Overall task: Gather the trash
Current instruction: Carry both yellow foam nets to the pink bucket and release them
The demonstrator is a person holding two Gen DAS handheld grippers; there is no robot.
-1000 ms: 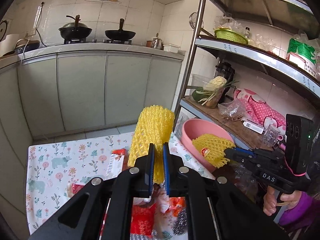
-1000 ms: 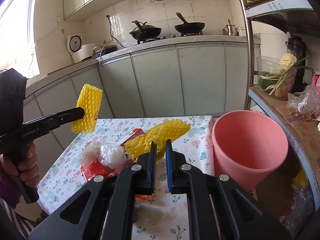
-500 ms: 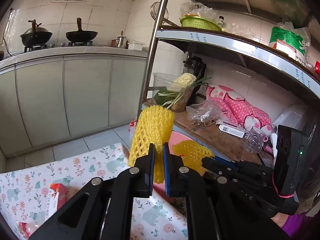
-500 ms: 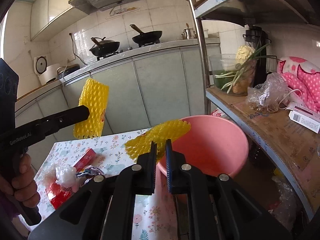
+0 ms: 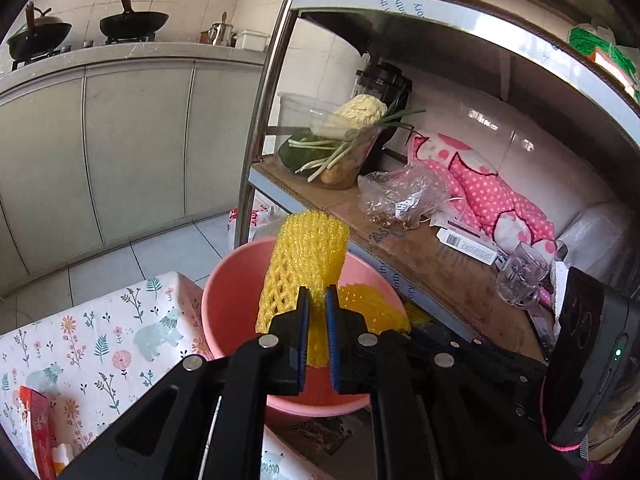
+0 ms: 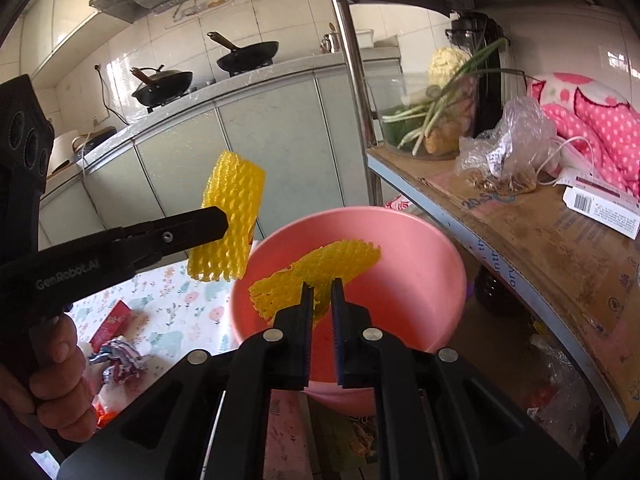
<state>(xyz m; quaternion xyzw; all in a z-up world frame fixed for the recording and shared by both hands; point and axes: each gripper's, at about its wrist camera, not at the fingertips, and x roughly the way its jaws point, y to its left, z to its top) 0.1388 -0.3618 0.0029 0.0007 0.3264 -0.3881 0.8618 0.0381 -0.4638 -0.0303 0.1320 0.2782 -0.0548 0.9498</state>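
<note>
Now, left wrist view: my left gripper [image 5: 317, 312] is clamped on an upright yellow foam net [image 5: 304, 264]; a second ago it hung over the table [image 5: 100, 340], now over the pink bin [image 5: 224, 300].

Right wrist view: my right gripper [image 6: 320, 300] grips a flattened yellow net [image 6: 316, 272] above the bin's mouth (previously above the table). Both carries look complete; release is the likely next step. A red wrapper [image 6: 112, 320] and crumpled wrappers [image 6: 120, 360] remain on the table.

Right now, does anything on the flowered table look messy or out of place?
Yes. Crumpled wrappers and a red packet lie loose on the flowered table, left of the pink bin. They look like uncollected trash.
</note>
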